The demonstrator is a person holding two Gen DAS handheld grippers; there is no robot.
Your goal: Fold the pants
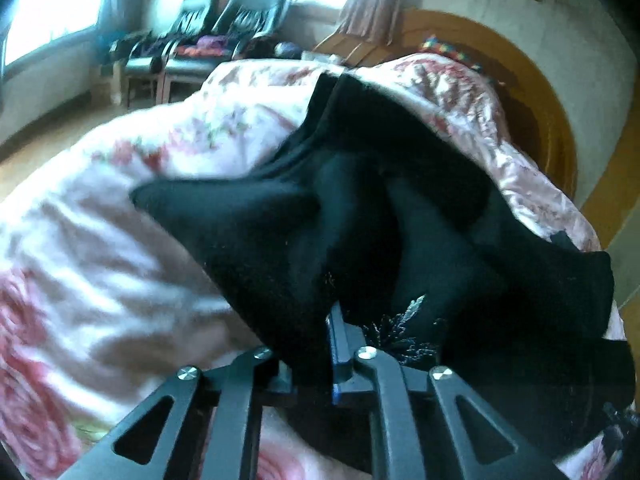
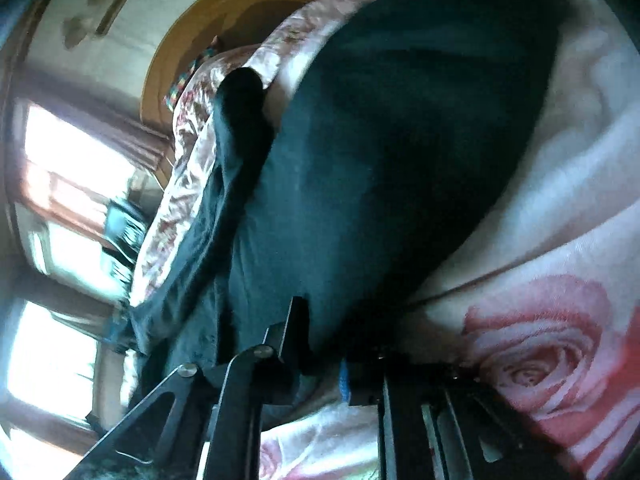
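Observation:
The black pants (image 1: 384,216) lie bunched on a bed with a pink rose-print quilt (image 1: 120,208). A sparkly leaf motif (image 1: 408,316) shows on the cloth close to my left gripper (image 1: 320,344), which is shut on a fold of the pants and holds it lifted. In the right wrist view the pants (image 2: 392,152) spread as a broad dark sheet over the quilt (image 2: 560,264). My right gripper (image 2: 324,340) is shut on their near edge; cloth covers its fingertips.
A curved wooden headboard (image 1: 560,128) stands at the far end of the bed. Two dark chairs (image 1: 208,36) with clothes on them stand by bright windows (image 1: 52,4) beyond the bed. Wooden floor (image 1: 48,136) lies to the left.

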